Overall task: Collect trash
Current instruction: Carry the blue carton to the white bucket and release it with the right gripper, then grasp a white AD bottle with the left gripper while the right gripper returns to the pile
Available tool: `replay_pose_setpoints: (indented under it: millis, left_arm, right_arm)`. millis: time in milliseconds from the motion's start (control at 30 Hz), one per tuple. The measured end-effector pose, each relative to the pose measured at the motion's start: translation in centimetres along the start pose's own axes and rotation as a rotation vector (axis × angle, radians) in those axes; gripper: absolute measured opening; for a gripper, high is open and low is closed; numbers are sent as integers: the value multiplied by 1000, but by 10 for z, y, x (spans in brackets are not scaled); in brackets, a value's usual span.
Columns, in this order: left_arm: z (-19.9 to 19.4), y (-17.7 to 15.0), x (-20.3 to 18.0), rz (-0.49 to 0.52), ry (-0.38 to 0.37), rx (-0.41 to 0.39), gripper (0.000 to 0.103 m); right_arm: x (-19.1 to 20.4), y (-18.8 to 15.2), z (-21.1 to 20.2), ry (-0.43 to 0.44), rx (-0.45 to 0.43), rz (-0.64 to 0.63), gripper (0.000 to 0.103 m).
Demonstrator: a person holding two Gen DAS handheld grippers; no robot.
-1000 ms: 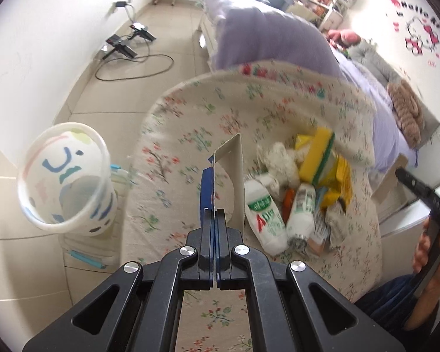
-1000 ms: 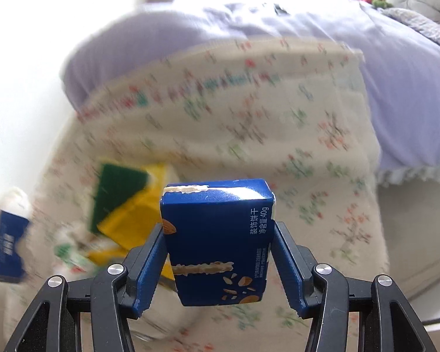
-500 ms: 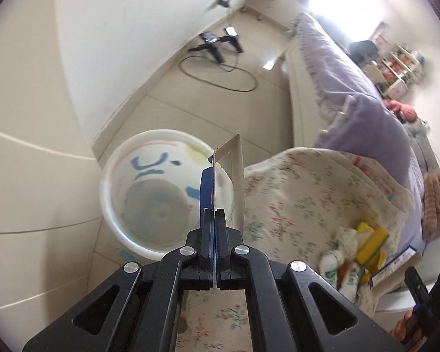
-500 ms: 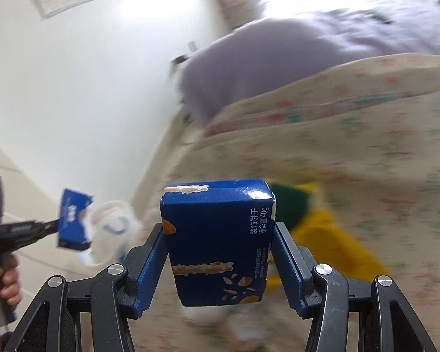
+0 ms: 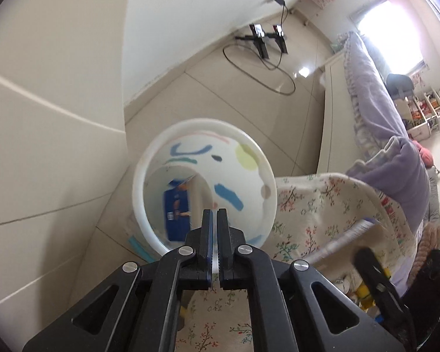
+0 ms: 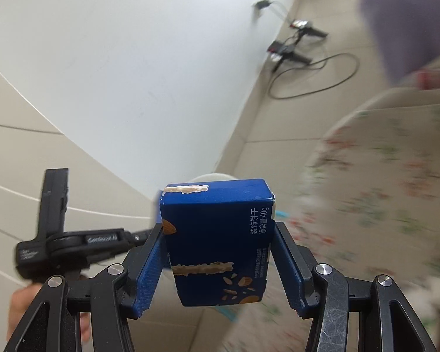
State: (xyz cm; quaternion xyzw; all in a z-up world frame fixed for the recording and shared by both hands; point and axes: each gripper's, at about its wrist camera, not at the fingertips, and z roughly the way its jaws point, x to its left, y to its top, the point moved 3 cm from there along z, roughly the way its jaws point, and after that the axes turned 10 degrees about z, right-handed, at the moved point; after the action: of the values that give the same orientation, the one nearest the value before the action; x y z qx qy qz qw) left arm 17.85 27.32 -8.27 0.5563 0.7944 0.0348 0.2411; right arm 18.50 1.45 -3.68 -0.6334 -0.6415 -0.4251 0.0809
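A white trash bin (image 5: 204, 184) with coloured marks stands on the floor beside the floral-covered table (image 5: 322, 205). A flat blue box (image 5: 177, 215) lies inside the bin. My left gripper (image 5: 214, 215) hovers over the bin's near rim, jaws a narrow slit apart and empty. My right gripper (image 6: 218, 249) is shut on a blue biscuit box (image 6: 217, 240), held in the air; the bin's rim (image 6: 211, 177) peeks out behind the box. The left gripper's body (image 6: 70, 243) shows at the left of the right wrist view. More trash (image 5: 358, 289) lies on the table.
White wall and tiled floor surround the bin. Black stands (image 5: 267, 39) and a looped cable (image 5: 264, 67) lie on the floor far off. A bed with purple bedding (image 5: 390, 135) runs behind the table. The right gripper (image 5: 375, 275) shows at the lower right of the left wrist view.
My left gripper let go of the flat blue box, which now lies in the bin. My right gripper swung left with the biscuit box, from over the table towards the bin.
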Motion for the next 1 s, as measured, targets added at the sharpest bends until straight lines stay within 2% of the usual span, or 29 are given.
replay_pose_setpoints:
  millis: [167, 233, 267, 300, 367, 467, 667, 733, 800, 900, 1000]
  left_arm:
    - [-23, 4, -1, -14, -18, -60, 3]
    - [-27, 4, 0, -10, -6, -68, 3]
    - [-28, 4, 1, -9, -7, -67, 3]
    - [-27, 4, 1, -10, -10, -62, 3]
    - [-26, 3, -2, -9, -26, -53, 3]
    - [-25, 1, -13, 14, -27, -51, 3]
    - [-16, -9, -64, 151, -40, -29, 6]
    - [-12, -17, -83, 203, -51, -16, 21]
    - [-8, -27, -111, 285, -45, -8, 57]
    - [-4, -51, -160, 448, -44, -22, 62]
    - [9, -81, -199, 564, -92, 25, 63]
  right_arm:
    - [18, 9, 57, -33, 39, -33, 62]
    - [23, 12, 78, -32, 46, -42, 72]
    - [23, 13, 90, -36, 55, -45, 84]
    - [25, 14, 100, -44, 67, -48, 87]
    - [27, 14, 113, -64, 83, -59, 87]
    - [28, 8, 103, -61, 85, -63, 87]
    - [7, -5, 33, -97, 73, -83, 87]
    - [-1, -4, -6, -98, 49, -81, 87]
    - [-11, 1, -47, -127, 7, -92, 87]
    - [-28, 8, -119, -166, -60, -115, 87]
    - [-57, 19, -183, -190, -134, -78, 89]
